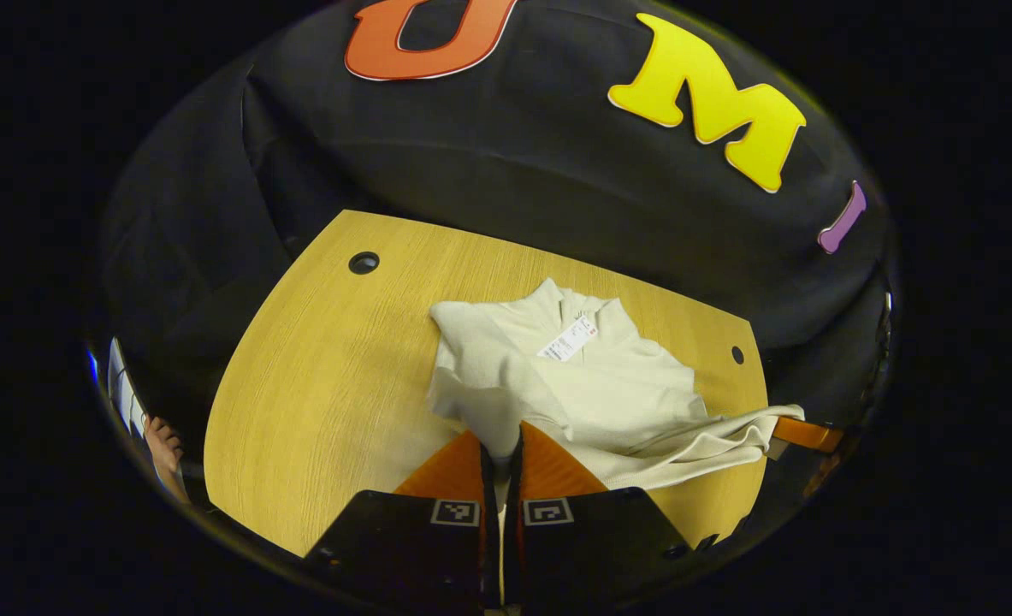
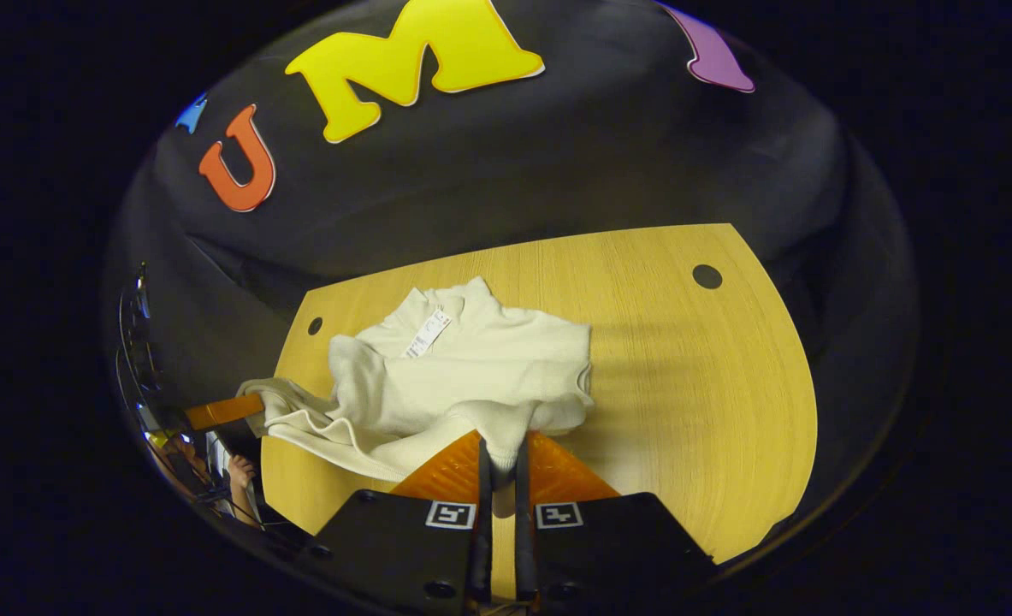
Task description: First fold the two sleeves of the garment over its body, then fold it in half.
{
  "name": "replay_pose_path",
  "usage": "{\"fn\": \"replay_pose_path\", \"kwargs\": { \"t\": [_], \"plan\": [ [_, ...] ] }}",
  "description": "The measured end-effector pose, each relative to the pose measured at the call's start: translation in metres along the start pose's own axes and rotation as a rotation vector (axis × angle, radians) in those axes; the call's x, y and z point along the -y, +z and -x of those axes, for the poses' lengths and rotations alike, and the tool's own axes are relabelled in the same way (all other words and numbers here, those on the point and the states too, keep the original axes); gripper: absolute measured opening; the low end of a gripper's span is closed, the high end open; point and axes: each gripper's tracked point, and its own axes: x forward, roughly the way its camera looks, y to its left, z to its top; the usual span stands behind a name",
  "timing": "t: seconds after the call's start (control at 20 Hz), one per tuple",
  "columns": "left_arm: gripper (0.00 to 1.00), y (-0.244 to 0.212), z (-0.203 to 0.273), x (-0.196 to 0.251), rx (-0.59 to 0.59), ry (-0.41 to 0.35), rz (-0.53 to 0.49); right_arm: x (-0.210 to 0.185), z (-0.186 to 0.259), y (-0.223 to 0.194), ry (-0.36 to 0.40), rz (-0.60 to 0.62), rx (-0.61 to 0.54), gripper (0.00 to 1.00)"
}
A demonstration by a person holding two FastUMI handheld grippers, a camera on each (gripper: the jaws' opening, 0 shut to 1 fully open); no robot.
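A cream knitted garment [image 1: 608, 385] lies bunched on the wooden table [image 1: 317, 385], collar and paper tag [image 1: 567, 340] at the far side. My left gripper [image 1: 501, 449] is shut on a lifted fold of its near edge. A long strip of the cloth stretches right to the other gripper's finger [image 1: 805, 434]. In the right gripper view the garment [image 2: 471, 368] lies left of centre, and my right gripper [image 2: 501, 458] is shut on a hanging piece of it. The left gripper's finger [image 2: 223, 411] holds a stretched strip at the far left. Whether these pieces are sleeve or hem I cannot tell.
The table [image 2: 711, 385] has round cable holes [image 1: 363, 263] [image 2: 707, 276] near its far corners. Bare wood spreads left of the garment in the left gripper view and right of it in the right gripper view. A person's hand [image 1: 163, 445] shows at the table's near edge.
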Motion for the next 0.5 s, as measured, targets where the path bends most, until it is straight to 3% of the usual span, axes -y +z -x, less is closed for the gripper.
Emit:
{"fn": "replay_pose_path", "kwargs": {
  "t": [0.5],
  "plan": [
    [0.05,0.035,-0.125,0.008,-0.093,0.026,0.013,0.007,-0.127,0.042,-0.051,-0.085,-0.034,0.11]
  ]
}}
